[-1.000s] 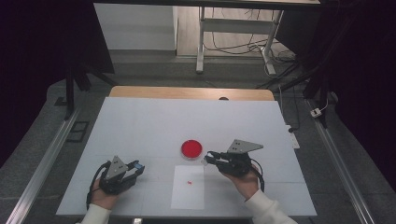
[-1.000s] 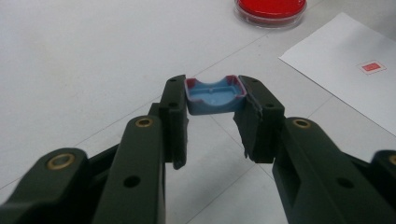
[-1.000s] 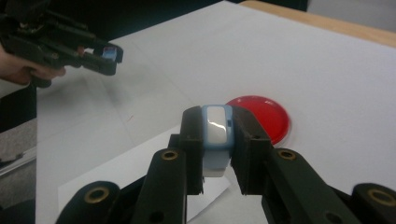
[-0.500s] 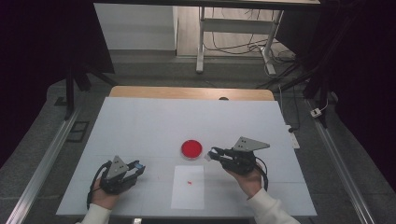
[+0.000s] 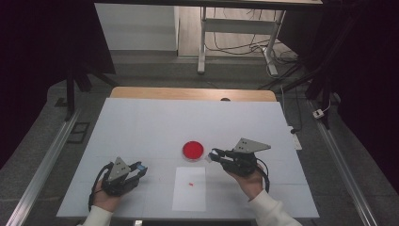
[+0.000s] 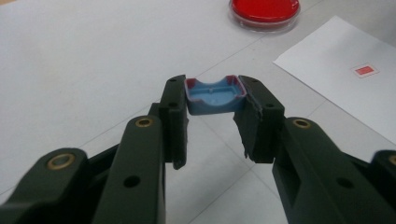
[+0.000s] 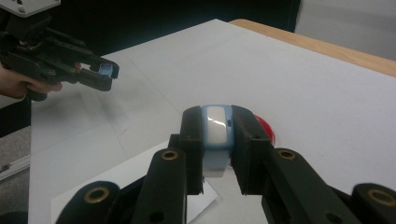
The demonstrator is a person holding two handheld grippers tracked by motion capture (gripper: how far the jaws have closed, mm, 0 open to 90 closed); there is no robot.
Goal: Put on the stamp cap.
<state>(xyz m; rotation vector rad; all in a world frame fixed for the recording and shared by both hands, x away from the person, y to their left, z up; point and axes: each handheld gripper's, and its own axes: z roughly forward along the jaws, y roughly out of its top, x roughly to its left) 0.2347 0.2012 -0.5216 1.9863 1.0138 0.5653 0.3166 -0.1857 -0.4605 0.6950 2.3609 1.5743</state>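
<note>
Left hand-held gripper [image 6: 212,100] clamps blue cap [image 6: 214,95] | right hand-held gripper [image 7: 217,140] clamps pale vial [image 7: 216,135]

In the right gripper view, the red dish [image 7: 267,127] sits mostly behind the right gripper [image 7: 217,140] and the pale blue piece [image 7: 216,135] it clamps; just a sliver shows. The white sheet [image 7: 135,175] is largely covered by the jaws. In the left gripper view, the dish's [image 6: 264,11] far side is cut off by the top edge, and the sheet [image 6: 348,88] runs off the right edge. The red mark [image 5: 191,184] is too small in the high view to identify.
</note>
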